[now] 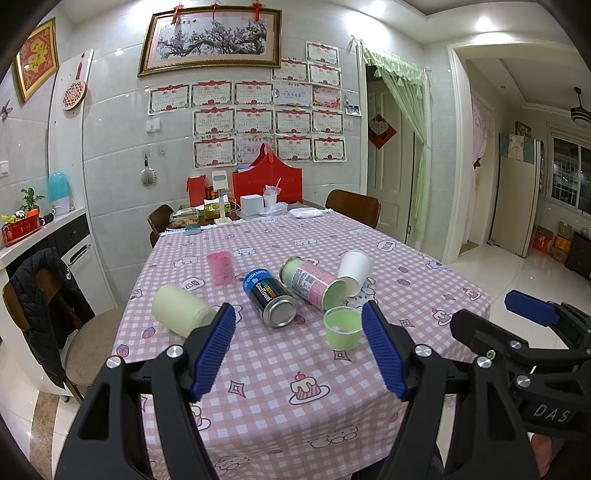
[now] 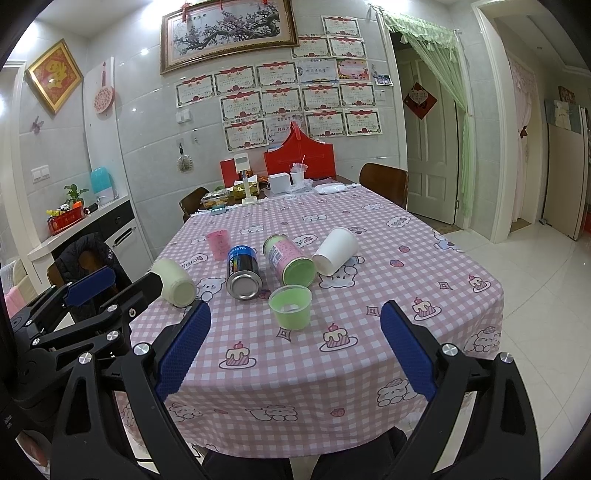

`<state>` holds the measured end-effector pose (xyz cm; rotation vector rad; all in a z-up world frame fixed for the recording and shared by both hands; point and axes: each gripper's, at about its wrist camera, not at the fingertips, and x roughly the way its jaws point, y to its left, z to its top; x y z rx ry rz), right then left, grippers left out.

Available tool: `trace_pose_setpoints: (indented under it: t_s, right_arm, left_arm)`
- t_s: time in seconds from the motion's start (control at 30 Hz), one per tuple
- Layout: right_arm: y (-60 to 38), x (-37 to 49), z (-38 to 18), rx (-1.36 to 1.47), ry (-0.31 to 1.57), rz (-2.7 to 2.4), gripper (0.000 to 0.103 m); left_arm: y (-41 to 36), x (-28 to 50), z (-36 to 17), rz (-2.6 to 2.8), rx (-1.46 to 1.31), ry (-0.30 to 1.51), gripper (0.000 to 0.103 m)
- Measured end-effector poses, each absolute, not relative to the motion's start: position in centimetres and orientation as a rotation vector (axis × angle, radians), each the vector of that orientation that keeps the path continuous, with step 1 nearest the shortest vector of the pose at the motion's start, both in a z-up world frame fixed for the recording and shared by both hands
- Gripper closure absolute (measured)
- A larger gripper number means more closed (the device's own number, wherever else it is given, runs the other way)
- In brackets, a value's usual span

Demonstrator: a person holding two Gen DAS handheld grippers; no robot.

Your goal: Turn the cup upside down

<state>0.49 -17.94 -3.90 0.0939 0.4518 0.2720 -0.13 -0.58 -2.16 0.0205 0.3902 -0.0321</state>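
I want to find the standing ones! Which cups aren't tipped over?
Two: the green cup nearest the claws and the pink cup farther back. The white cup and cream cup lie sideways.

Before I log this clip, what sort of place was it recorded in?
Most likely a home dining room. A dining table under a pink checked cloth has wooden chairs around it, award certificates and a framed blossom picture cover the tiled wall, and a sideboard holds a small plant.
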Motion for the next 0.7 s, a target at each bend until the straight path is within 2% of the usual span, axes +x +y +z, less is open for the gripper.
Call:
trace_pose_setpoints:
  t_s: [0.7]
  right_arm:
    - [-17.88,0.53,-4.23,0.101,0.464,0.271,0.013]
  left_arm:
    - [-0.17,0.19,-2.64,-0.037,0.009,0.420,0.033]
